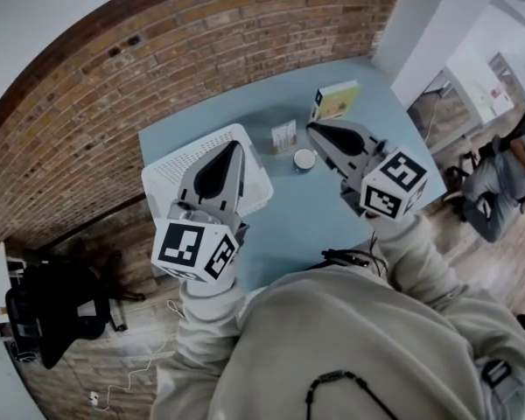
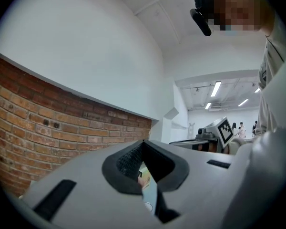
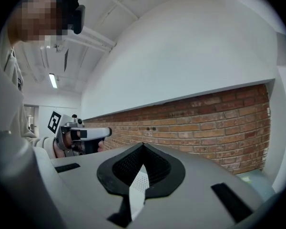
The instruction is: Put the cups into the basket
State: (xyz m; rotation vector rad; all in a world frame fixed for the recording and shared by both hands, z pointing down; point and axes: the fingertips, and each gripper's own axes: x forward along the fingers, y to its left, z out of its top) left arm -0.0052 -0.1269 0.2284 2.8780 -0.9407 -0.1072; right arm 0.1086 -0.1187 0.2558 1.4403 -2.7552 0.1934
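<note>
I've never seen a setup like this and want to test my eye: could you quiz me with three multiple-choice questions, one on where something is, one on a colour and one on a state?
1. Where does the cup stand?
A. on the table, outside the basket
B. inside the basket
C. on the floor

2. What colour is the table top?
A. red
B. light blue
C. black

3. How do the jaws of the right gripper stand?
A. wide apart
B. closed on the cup
C. together, with nothing between them

Answers:
1. A: the head view shows the cup on bare table to the right of the basket.
2. B: the top is pale blue against the brick wall.
3. C: in the right gripper view the jaw tips meet and hold nothing.
</note>
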